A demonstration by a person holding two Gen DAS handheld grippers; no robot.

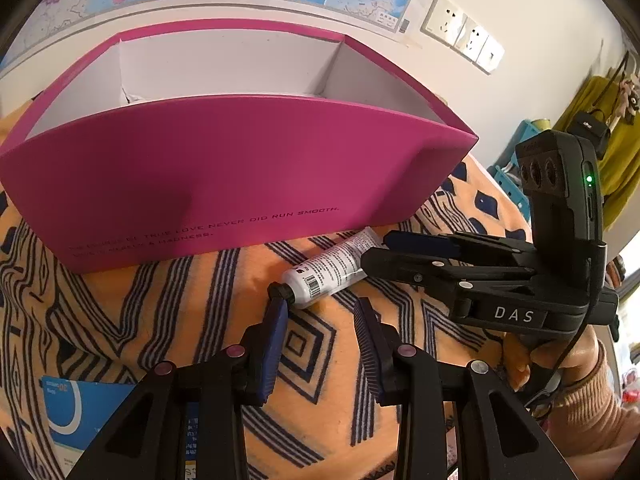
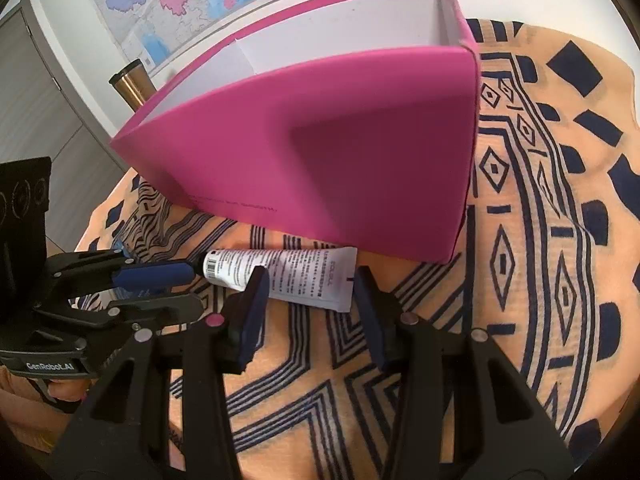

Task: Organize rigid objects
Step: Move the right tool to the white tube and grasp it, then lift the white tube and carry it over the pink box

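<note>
Left wrist view: your left gripper (image 1: 320,340) sits nearest, its jaws spread with only patterned cloth (image 1: 180,300) between them, and one fingertip (image 1: 278,312) right at the black cap of the white tube (image 1: 330,270). I cannot tell whether it touches the cap. The tube lies flat on the cloth, just in front of the pink box (image 1: 224,176), cap toward you and crimped tail angled toward the box wall. From the side your right gripper (image 1: 380,248) comes in low over the tail end, its jaws parted and nothing pinched that I can see. My guess is you are bracing the cap so the other claw can take the tube cleanly. Beyond it the box stands open-topped, its white compartments facing up, the likely place for the tube; its inside floor is hidden from here
</note>
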